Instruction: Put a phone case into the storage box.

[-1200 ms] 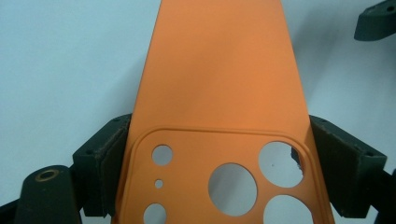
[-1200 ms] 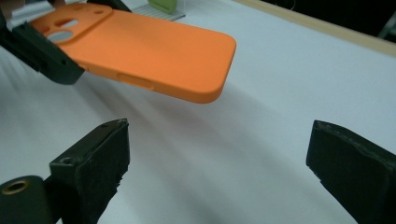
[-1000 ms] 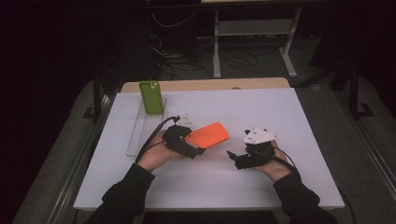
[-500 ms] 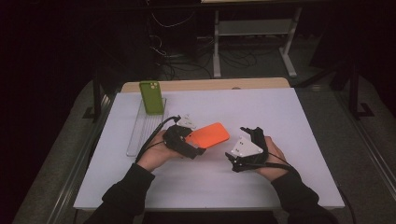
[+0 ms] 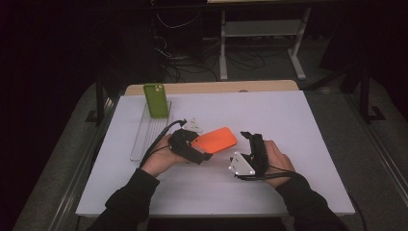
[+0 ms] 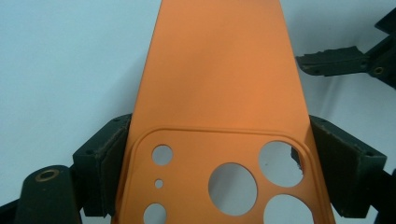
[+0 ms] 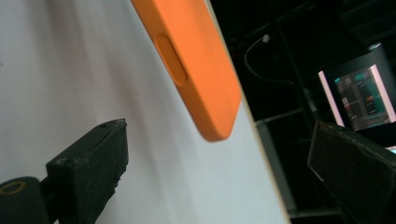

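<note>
Camera cutouts on the orange case, clamped in the left hand-held gripper; right hand-held gripper gapes.

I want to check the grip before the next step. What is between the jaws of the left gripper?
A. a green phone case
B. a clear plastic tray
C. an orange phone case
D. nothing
C: in the left gripper view the two black jaws press on both sides of the orange phone case at its camera cut-out end, so the left gripper holds it.
</note>
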### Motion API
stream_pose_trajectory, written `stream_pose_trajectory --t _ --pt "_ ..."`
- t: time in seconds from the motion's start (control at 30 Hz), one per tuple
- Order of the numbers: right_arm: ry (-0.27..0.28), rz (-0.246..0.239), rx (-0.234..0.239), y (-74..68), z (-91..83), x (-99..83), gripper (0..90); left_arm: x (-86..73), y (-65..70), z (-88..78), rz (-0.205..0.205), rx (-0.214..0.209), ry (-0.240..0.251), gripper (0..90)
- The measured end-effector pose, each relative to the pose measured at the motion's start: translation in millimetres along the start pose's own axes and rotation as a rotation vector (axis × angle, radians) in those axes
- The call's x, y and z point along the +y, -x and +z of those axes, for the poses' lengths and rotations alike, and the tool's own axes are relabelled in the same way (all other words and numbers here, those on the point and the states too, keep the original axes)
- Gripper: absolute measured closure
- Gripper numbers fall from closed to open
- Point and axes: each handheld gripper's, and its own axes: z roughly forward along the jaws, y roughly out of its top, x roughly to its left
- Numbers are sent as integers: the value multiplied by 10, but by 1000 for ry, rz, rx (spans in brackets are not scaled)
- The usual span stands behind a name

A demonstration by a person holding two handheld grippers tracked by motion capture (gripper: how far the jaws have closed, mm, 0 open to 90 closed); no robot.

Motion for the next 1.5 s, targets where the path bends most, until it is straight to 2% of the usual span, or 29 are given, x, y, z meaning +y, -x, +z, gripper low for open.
stream_pose_trajectory --t 0.07,0.13,0.27,0.33,0.4,0.43,0.47,0.53,0.57,0.63,0.7,0.8,0.9,0.97,1.0,1.2,1.4,1.5 --pt "4 -45 -20 -16 -2 15 47 2 10 8 -2 -1 4 152" --pt "15 -96 -44 -26 -5 29 54 -1 26 25 -20 -5 18 152" --pt "34 -144 -81 -60 -11 63 69 6 14 20 22 -12 -9 152" --pt "42 -170 -89 -87 -6 81 80 6 28 32 18 -16 -6 152" --pt "46 -190 -104 -117 -3 92 101 4 45 42 11 -18 -6 152" --pt "36 -186 -95 -138 -6 102 113 7 42 40 24 -17 -8 152" --pt "23 -159 -90 -178 -17 107 122 7 44 43 26 -18 -7 152" --pt "26 -173 -95 -200 -12 121 128 8 45 44 29 -21 -10 152" --pt "49 -239 -110 -180 4 126 131 8 47 44 28 -24 -9 152" --pt "60 -267 -128 -208 29 133 138 9 49 44 26 -26 -7 152" --pt "57 -301 -126 -228 38 143 153 8 53 45 17 -31 -2 152" --pt "73 -316 -155 -279 55 162 193 10 54 39 17 -30 -3 152" --pt "66 -331 -172 -293 71 202 261 9 57 43 6 -29 13 152" --pt "62 -335 -173 -287 79 221 294 11 42 30 21 -28 2 152" --pt "61 -357 -172 -283 78 227 319 11 39 26 27 -29 -1 152" --pt "84 -359 -177 -326 103 250 468 9 38 26 22 -32 8 152" --pt "79 -376 -149 -352 129 265 657 9 44 26 21 -29 11 152" --pt "69 -389 -146 -360 130 258 693 9 36 16 27 -31 9 153"
